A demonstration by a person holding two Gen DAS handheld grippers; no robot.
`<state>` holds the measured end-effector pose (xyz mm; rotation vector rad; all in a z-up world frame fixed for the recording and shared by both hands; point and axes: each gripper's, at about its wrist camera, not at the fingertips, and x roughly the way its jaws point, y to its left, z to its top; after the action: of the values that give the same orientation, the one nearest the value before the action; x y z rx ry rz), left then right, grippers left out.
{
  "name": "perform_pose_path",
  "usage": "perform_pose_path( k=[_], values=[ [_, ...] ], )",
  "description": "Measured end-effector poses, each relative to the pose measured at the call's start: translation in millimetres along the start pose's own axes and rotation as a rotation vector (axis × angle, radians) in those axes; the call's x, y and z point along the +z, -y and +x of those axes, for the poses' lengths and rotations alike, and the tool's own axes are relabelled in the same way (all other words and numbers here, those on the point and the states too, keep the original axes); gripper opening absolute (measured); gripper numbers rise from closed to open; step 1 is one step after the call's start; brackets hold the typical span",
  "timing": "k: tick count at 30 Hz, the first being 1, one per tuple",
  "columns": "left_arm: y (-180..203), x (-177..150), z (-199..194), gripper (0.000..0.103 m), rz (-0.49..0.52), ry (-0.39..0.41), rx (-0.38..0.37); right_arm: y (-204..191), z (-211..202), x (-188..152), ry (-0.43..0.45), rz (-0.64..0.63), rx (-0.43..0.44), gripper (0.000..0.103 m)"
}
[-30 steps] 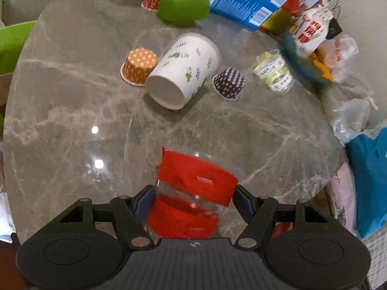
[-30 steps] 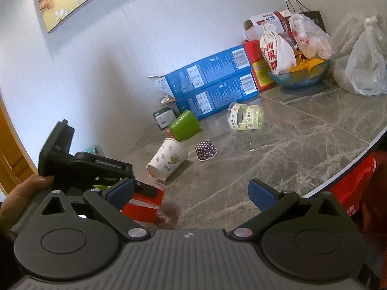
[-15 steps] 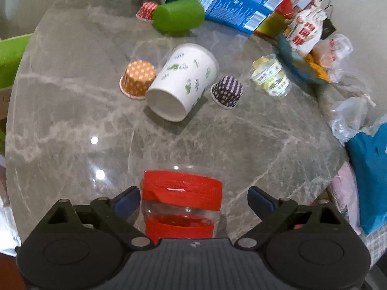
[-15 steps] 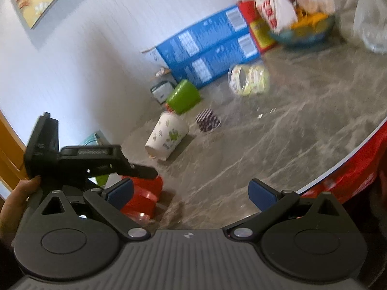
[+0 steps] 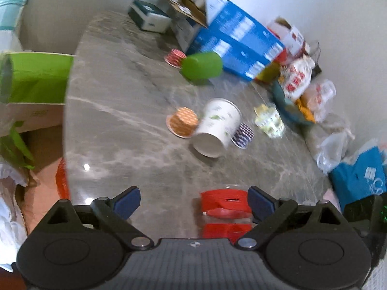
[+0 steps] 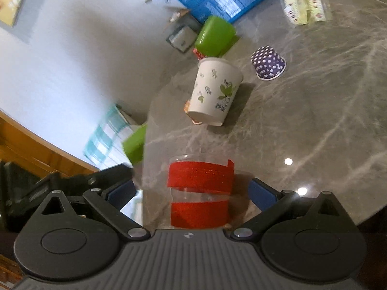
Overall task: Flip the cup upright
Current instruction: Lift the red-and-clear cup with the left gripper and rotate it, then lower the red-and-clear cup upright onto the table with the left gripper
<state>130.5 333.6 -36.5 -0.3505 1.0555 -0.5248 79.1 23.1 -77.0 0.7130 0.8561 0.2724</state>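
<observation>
A clear plastic cup with two red bands (image 6: 200, 193) stands on the grey marble table (image 6: 314, 120) near its front edge. My right gripper (image 6: 191, 188) is open, with the cup between its blue fingers and a gap on both sides. My left gripper (image 5: 193, 199) is open and empty; the same cup (image 5: 226, 207) sits by its right finger. A white paper cup with green leaves (image 6: 214, 91) lies on its side further back; it also shows in the left wrist view (image 5: 217, 126). A green cup (image 5: 202, 65) lies on its side behind it.
Upside-down cupcake liners stand around the white cup: orange (image 5: 182, 122), purple dotted (image 6: 267, 64), red (image 5: 174, 58). Blue boxes (image 5: 232, 43), a clear tub (image 5: 268, 120), a bowl with snack bags (image 5: 297, 91) and plastic bags crowd the back and right. The table edge runs along the left.
My left gripper opened, let go of the red-banded cup and drew off to the left. My right gripper swung down and closed in around the cup, which now stands on the table.
</observation>
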Motion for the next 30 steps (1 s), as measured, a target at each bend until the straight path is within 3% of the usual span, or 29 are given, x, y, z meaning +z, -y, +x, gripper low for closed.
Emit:
perform_pose_path(
  k=[11,14,15,19,23,25,28,30],
  values=[
    [-57.4,-7.6,-21.8,0.097,-0.075,0.064,-0.073,-34.0,44.3,16.2,-0.136,-0.152,-0.178,0.093],
    [-70.6,-11.5,-25.6,0.097,-0.112,0.080,-0.098,-39.2,51.2,19.1,-0.177,-0.176,-0.209,0.082],
    [-74.0,-13.1,-26.4,0.097,-0.119,0.085,-0.102,-39.7,52.6,19.4,-0.189,-0.182,-0.218,0.073],
    [-79.2,-19.2,-27.6,0.097,-0.123,0.092,-0.107,-42.5,44.1,17.6,-0.161,-0.191,-0.217,0.069],
    [-75.1,-25.4,-36.3,0.097,-0.084,0.146,-0.117,-51.7,3.7,10.9,0.038,-0.248,-0.187,0.066],
    [-69.7,-29.0,-40.2,0.097,-0.067,0.185,-0.139,-55.2,-24.9,-0.5,0.222,-0.326,-0.175,0.066],
    [-59.9,-34.6,-42.2,0.097,-0.041,0.219,-0.172,-53.2,-51.7,-29.2,0.516,-0.485,-0.246,0.066],
    [-52.8,-40.0,-41.3,0.097,-0.020,0.231,-0.197,-41.2,-57.2,-50.4,0.662,-0.575,-0.276,0.066]
  ],
)
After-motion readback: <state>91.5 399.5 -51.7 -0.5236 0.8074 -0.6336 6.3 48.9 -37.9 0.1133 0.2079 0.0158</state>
